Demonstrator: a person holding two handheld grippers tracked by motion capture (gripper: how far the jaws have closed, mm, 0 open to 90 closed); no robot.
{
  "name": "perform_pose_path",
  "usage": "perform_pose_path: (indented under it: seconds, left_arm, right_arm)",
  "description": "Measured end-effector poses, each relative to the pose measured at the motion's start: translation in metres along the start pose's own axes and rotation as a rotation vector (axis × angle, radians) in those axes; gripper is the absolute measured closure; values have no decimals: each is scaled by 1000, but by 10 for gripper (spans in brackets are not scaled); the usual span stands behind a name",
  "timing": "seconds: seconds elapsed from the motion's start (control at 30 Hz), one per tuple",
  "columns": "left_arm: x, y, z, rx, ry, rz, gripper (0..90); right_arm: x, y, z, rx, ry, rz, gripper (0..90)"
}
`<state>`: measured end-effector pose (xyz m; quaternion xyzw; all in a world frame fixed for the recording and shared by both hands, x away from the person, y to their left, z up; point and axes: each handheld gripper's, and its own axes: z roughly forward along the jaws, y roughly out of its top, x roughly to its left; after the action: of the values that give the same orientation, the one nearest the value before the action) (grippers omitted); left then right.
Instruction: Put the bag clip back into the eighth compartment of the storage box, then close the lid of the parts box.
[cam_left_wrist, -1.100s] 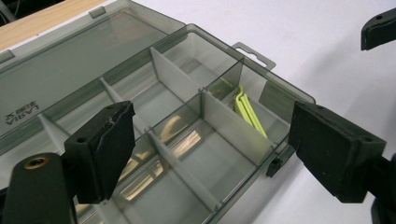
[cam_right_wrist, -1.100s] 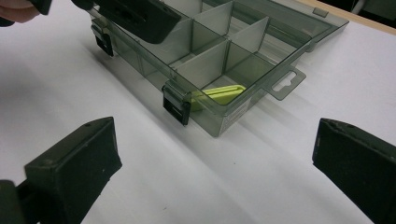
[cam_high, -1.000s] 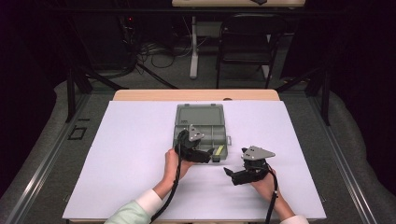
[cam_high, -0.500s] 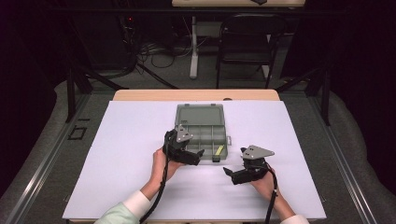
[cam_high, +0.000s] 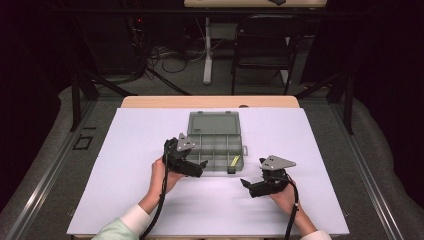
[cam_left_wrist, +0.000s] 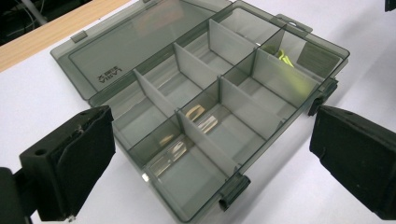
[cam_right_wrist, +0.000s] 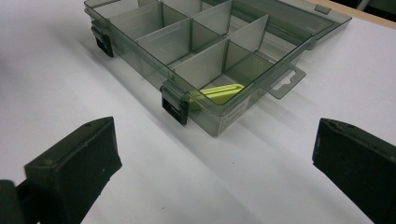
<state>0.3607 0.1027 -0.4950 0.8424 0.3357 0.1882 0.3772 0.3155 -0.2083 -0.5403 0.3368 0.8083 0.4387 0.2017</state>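
A grey see-through compartment box (cam_high: 215, 142) lies on the white sheet with its lid (cam_high: 214, 122) folded flat behind it. One near-right cell holds a yellow-green piece (cam_right_wrist: 217, 93), also seen as a yellow-green piece (cam_left_wrist: 282, 55) in the left gripper view. A small tan piece (cam_left_wrist: 196, 113) lies in a middle cell. My left gripper (cam_high: 200, 168) hovers at the box's front left corner; its jaws have just been opening and stand wide with nothing between them. My right gripper (cam_high: 250, 181) rests open at the box's front right, clear of it.
The white sheet (cam_high: 125, 165) covers the table, with a wooden strip (cam_high: 210, 101) showing at the back. Black latches (cam_right_wrist: 175, 107) stick out from the box's front wall. A chair (cam_high: 262, 45) and cables stand on the floor beyond.
My left gripper has drawn back from over the box's front toward the left and the jaws have spread wider. The right gripper has kept still.
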Motion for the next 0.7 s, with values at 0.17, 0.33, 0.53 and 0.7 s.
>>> perform_pose_path:
  seconds: [0.17,0.33,0.53,0.7]
  left_arm:
    - [9,-2,-4,12,5,8,0]
    - [19,-3,-2,27,-8,6,0]
    - [25,0,3,41,-27,7,0]
    - [30,5,7,44,-38,13,0]
  right_arm:
    - [0,1,1,-2,5,-5,0]
    - [0,0,1,1,13,-2,0]
    - [-1,1,0,0,16,2,0]
    - [-1,1,0,0,16,0,0]
